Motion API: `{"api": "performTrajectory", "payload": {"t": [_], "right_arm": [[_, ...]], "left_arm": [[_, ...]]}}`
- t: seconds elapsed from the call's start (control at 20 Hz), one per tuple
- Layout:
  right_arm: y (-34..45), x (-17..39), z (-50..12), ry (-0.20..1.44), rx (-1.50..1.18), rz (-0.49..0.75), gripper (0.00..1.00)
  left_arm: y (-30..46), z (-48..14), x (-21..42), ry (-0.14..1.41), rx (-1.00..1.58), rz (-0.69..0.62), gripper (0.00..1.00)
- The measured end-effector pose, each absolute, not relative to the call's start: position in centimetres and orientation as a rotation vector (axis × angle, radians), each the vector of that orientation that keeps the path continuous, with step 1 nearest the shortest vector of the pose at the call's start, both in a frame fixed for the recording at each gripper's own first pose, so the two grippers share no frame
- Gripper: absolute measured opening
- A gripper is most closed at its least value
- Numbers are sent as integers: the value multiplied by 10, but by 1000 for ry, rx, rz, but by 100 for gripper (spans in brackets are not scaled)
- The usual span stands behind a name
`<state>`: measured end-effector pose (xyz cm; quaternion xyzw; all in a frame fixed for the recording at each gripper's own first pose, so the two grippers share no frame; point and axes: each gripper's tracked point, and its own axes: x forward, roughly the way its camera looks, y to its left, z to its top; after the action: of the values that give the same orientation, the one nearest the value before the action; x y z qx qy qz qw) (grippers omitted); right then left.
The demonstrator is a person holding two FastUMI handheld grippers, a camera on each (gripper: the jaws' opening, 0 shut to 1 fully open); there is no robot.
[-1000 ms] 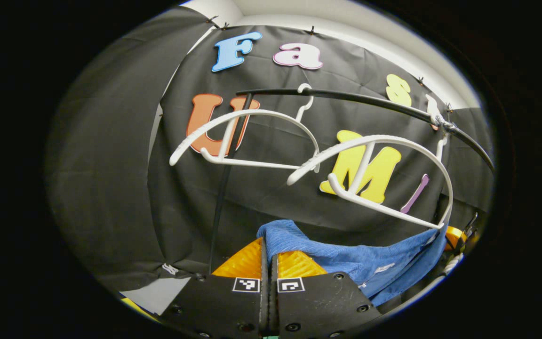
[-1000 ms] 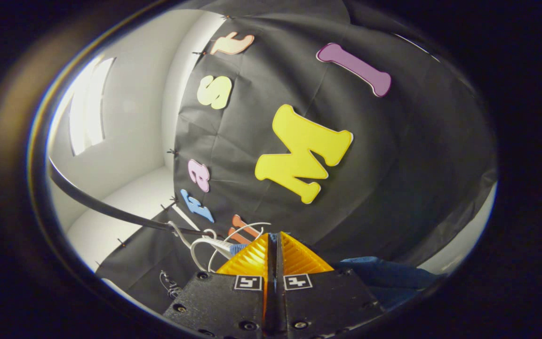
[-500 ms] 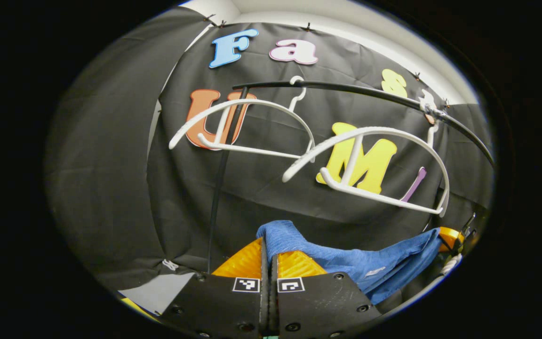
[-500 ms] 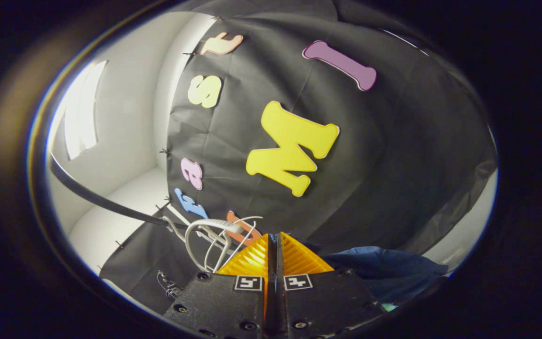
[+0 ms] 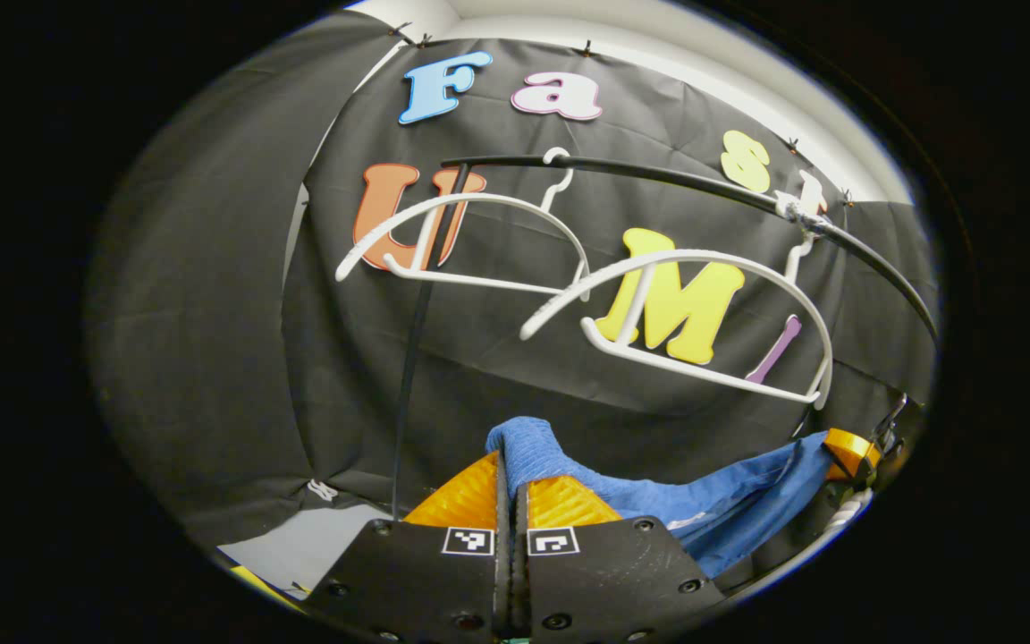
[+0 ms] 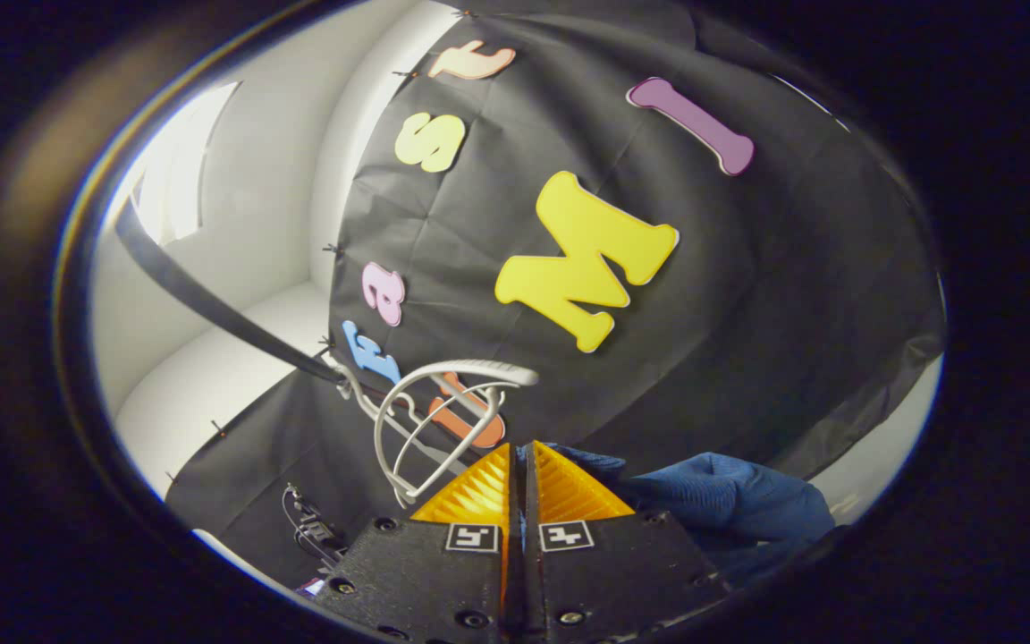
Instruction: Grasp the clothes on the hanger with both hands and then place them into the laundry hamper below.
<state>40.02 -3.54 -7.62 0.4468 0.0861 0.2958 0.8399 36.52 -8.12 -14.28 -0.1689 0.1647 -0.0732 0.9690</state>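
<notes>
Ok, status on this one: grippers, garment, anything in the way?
Left gripper and right gripper both shut on blue garment. Garment off the white hangers, slung between grippers. Nothing blocking; hamper unseen.

obstacles: two bare hangers, rail overhead | beneath: open

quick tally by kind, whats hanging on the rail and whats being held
white hangers on the rail: 2, one and another, both bare
blue garment: 1, pinched by the left gripper and the right gripper
black rail: 1
total: 4
</notes>
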Motion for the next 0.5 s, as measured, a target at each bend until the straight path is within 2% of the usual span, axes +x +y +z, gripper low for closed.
{"api": "performTrajectory", "payload": {"t": [0.05,0.5], "right_arm": [[-23,394,-72,188,946,646,4],[87,328,-71,272,860,751,4]], "left_arm": [[-83,-141,360,343,-347,-149,0],[-113,-126,306,393,-297,-267,0]]}}
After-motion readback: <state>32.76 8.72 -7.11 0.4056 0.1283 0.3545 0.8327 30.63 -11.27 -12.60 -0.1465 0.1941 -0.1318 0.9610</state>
